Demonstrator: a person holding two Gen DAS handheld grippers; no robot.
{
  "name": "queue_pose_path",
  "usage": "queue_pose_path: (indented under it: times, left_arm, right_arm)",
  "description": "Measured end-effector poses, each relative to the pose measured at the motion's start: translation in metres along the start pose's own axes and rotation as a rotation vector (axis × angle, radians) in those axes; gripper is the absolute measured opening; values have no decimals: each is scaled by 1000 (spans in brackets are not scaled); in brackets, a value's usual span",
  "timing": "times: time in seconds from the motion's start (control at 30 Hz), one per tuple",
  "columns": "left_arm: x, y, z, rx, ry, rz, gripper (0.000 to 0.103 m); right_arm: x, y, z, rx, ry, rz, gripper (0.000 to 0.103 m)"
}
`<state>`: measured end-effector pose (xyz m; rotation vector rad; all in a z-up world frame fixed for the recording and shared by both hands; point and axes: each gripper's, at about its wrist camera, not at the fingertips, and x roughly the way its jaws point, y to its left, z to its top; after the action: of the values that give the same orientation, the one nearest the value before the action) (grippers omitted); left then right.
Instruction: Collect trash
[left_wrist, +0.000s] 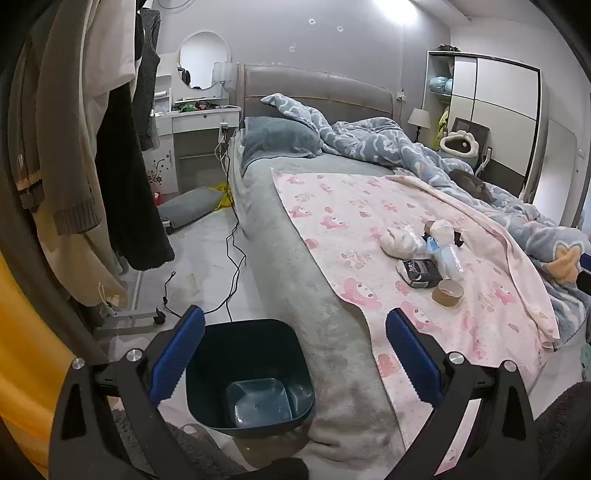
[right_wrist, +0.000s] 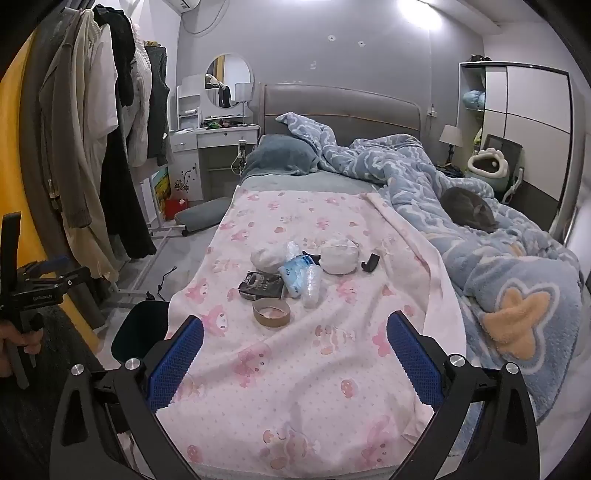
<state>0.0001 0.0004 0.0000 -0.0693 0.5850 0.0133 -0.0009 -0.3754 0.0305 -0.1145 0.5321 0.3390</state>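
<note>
Both tools wide, empty: left tool (left_wrist: 295, 354), right tool (right_wrist: 295, 356) | bed (right_wrist: 369, 406) | bin (left_wrist: 251, 373) on floor beside bed, empty | trash on pink blanket: tissue wads (right_wrist: 271, 256), black packet (right_wrist: 261, 285), tape roll (right_wrist: 271, 312) | step: start, nothing collected | next: right tool reaches tape roll.

A lived-in bedroom of a home is shown; a bed (right_wrist: 332, 369) with a grey padded headboard (right_wrist: 343, 107) is seen ahead of the fingers, spread with a pink patterned blanket (right_wrist: 295, 387) and a rumpled blue duvet (right_wrist: 480, 258); a white dressing table (right_wrist: 218, 134) under a round mirror (right_wrist: 229, 79) is set beyond the left finger; clothes are hung on a rack (right_wrist: 92, 129) far left; a wardrobe (right_wrist: 524, 110) and bedside lamp (right_wrist: 451, 136) are placed beyond the right finger.
</note>
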Motion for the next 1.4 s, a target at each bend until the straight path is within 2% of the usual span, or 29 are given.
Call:
queue_pose_path:
  times: [1.4]
  left_arm:
    - [2, -6, -4, 1, 20, -19, 100]
  right_arm:
    - [6, 3, 2, 7, 3, 4, 100]
